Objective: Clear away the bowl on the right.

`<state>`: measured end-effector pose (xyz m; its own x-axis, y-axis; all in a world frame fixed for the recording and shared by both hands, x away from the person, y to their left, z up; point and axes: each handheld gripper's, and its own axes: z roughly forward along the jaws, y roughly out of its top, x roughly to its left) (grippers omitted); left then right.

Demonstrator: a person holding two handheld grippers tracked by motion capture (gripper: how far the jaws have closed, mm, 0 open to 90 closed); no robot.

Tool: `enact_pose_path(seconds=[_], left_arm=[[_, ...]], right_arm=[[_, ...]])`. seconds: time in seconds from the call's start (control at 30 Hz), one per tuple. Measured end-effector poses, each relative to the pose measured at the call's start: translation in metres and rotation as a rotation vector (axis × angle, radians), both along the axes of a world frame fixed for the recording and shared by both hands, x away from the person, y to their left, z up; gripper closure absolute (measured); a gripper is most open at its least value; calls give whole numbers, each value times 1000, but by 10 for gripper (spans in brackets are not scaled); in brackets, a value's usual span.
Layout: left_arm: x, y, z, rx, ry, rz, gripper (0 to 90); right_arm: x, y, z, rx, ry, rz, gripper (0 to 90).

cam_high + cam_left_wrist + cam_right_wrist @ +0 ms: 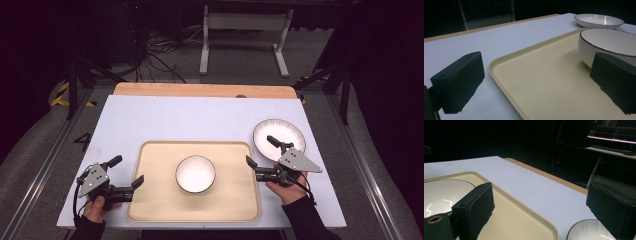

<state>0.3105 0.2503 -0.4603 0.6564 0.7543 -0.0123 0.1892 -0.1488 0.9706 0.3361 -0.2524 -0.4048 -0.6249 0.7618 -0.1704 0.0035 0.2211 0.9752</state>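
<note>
Left claw (129,173): nearest the person, at the tray's left edge, jaws spread wide and gripping nothing; one jaw is over the tray's rim, the other outside it over the surface, probably lined up to take that rim.
Right claw (261,150): at the tray's right edge, jaws also wide apart and empty; one points toward the tray, the other reaches over the plate, so it seems poised between the two.
Tray (155,200): beige, rounded corners, lying flat on the near half of the surface, between the two claws; likely the thing both hands are set to lift, since each sits at one short side.
Bowl (195,173): white with a dark rim, upright in the middle of the tray, clear of its walls; centred, it should ride steadily if the tray goes up level.
Plate (287,131): white, ribbed, dark-rimmed, just beyond the tray's right far corner, on the surface, apart from the tray.
Surface (175,117): pale sheet over a wooden top, bare beyond the tray.
Room: dark; beyond the tray, a white stand's legs (205,55) and loose cables (157,55) on grey floor.
</note>
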Motion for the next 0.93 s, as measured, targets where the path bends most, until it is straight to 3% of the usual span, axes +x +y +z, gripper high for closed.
enact_pose_path(seconds=[0.4, 0.57, 0.93], left_arm=[[0, 1, 0, -3, -2, -11, 1], [0, 0, 0, -4, -4, -10, 1], [0, 1, 0, -2, -2, -12, 1]], right_arm=[[-2, -6, -22, -2, 25, -13, 60], [-1, -8, -32, -18, 61, -29, 61], [-1, -8, -34, -13, 78, -28, 71]])
